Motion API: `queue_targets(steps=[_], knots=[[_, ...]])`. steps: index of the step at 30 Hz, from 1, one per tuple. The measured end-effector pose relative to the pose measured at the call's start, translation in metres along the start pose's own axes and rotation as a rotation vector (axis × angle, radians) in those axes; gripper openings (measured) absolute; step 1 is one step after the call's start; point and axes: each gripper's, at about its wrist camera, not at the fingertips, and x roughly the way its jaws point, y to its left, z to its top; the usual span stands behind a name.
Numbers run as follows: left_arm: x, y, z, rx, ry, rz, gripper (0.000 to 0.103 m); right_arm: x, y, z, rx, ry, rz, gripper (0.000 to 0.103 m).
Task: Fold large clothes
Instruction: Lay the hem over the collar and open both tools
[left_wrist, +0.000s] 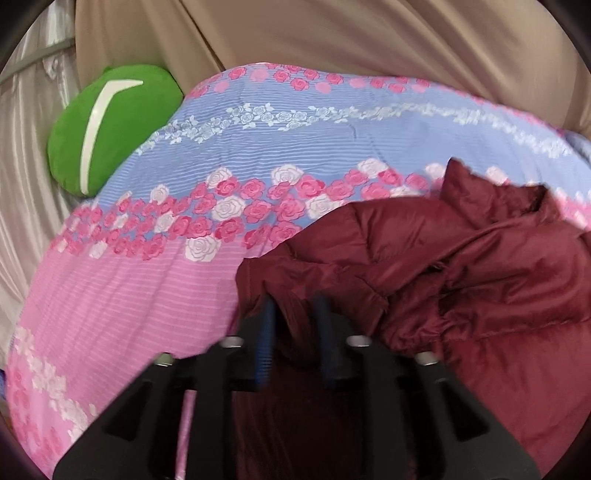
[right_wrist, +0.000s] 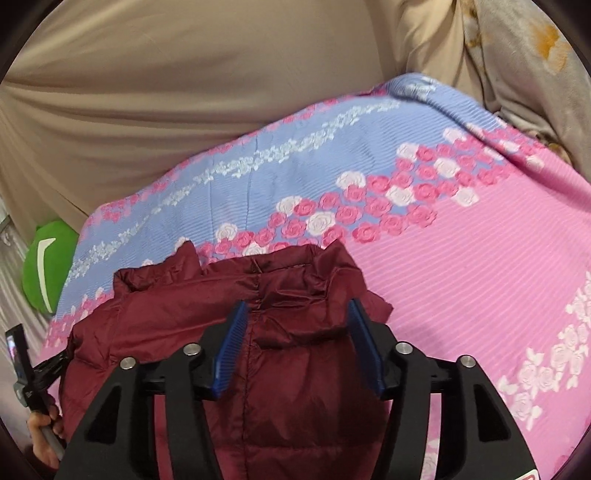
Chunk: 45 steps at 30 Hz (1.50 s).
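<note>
Your dark red quilted puffer jacket (right_wrist: 295, 295) is lying on the pink and blue bed cover with printed roses (right_wrist: 461, 258), and its long axis is running from you toward the far side of the bed, with the standing collar pointing away from you. In the right wrist view, your right gripper (right_wrist: 295, 314) is hanging over the upper part of the jacket with its blue-padded fingers (right_wrist: 236, 325) spread wide, holding nothing. In the left wrist view, your left gripper (left_wrist: 295, 310) is pinching a fold at the left edge of the jacket (left_wrist: 424, 258), with the fingers drawn close on the fabric; this part is blurred, so the exact piece, cuff or hem, is hard to make out. The lower part of the jacket is being cut off by the gripper bodies in both views. A round green plush cushion with a white stripe (left_wrist: 107, 129) is lying at the far left edge of the bed cover (left_wrist: 129, 295), partly hidden behind it.
</note>
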Motion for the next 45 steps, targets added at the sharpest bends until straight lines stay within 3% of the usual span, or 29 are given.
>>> queue_targets(steps=[2,3,4,5,6,7,8,9,12,14,16,18,21,22,24,26,29,32,33,35,37,40,42,44,45], knots=[[-0.005,0.003,0.004,-0.023,-0.023,-0.012,0.062,0.017,0.002,0.002,-0.011,0.032,-0.027,0.059],[-0.007,0.005,0.008,-0.033,-0.042,-0.008,0.071,0.025,0.003,0.003,-0.018,0.044,-0.04,0.059],[-0.007,0.005,0.011,-0.037,-0.052,-0.007,0.072,0.031,0.004,0.003,-0.025,0.052,-0.049,0.059],[-0.005,0.004,0.016,-0.039,-0.054,-0.012,0.072,0.036,0.005,0.003,-0.037,0.058,-0.057,0.046],[-0.001,0.004,0.019,-0.04,-0.049,-0.025,0.065,0.039,0.008,0.003,-0.048,0.063,-0.058,0.031],[0.003,0.002,0.023,-0.041,-0.037,-0.057,0.054,0.04,0.011,0.003,-0.058,0.07,-0.047,0.003],[0.007,0.002,0.025,-0.039,-0.02,-0.085,0.021,0.036,0.012,0.004,-0.046,0.068,-0.006,0.002],[0.009,0.001,0.027,-0.046,0.002,-0.117,0.005,0.027,0.013,0.005,-0.03,0.043,0.027,0.002],[0.005,0.002,0.027,-0.068,-0.019,-0.148,0.001,-0.013,0.019,0.005,-0.058,-0.088,0.053,0.002],[0.015,-0.001,0.026,-0.044,-0.017,-0.088,0.001,-0.016,0.011,0.003,-0.07,-0.106,-0.008,0.002],[0.04,-0.001,0.026,-0.05,0.046,-0.049,0.002,0.009,-0.004,0.002,-0.045,-0.014,-0.046,0.001],[0.054,0.009,0.026,-0.114,0.082,-0.084,0.002,0.032,-0.021,-0.004,0.013,0.068,-0.044,0.0],[0.037,0.018,0.026,-0.139,0.053,-0.071,0.007,0.012,-0.019,-0.004,0.028,0.024,-0.075,0.001],[0.027,0.02,0.025,-0.139,0.042,-0.065,0.01,-0.003,-0.011,-0.003,0.012,-0.012,-0.095,0.008],[-0.005,0.02,0.021,-0.128,0.004,-0.091,0.025,-0.029,0.008,-0.006,-0.038,-0.068,-0.098,0.012],[-0.04,0.009,0.017,-0.088,-0.047,-0.148,0.037,-0.051,0.044,-0.015,-0.132,-0.098,-0.04,0.012],[-0.085,-0.041,0.0,0.063,-0.09,-0.271,0.043,-0.06,0.105,-0.05,-0.278,-0.03,0.114,0.012],[-0.088,-0.096,-0.028,0.2,-0.012,-0.387,0.044,-0.05,0.157,-0.099,-0.406,0.106,0.258,0.012],[-0.083,-0.108,-0.038,0.23,0.019,-0.396,0.046,-0.047,0.167,-0.114,-0.444,0.139,0.281,0.011],[-0.075,-0.116,-0.056,0.273,0.015,-0.342,0.046,-0.045,0.173,-0.135,-0.522,0.147,0.255,0.009],[-0.074,-0.099,-0.062,0.248,0.01,-0.324,0.046,-0.048,0.152,-0.138,-0.522,0.137,0.19,0.009],[-0.07,-0.045,-0.064,0.145,0.028,-0.255,0.046,-0.056,0.073,-0.125,-0.351,0.14,0.076,0.004],[-0.062,-0.004,-0.068,0.074,0.044,-0.169,0.046,-0.062,0.008,-0.12,-0.203,0.141,-0.025,0.0],[-0.052,0.03,-0.069,-0.002,0.082,-0.098,0.051,-0.073,-0.043,-0.118,-0.079,0.135,-0.09,0.0],[-0.053,0.04,-0.068,-0.038,0.09,-0.094,0.053,-0.078,-0.056,-0.117,-0.046,0.132,-0.136,0.006]])
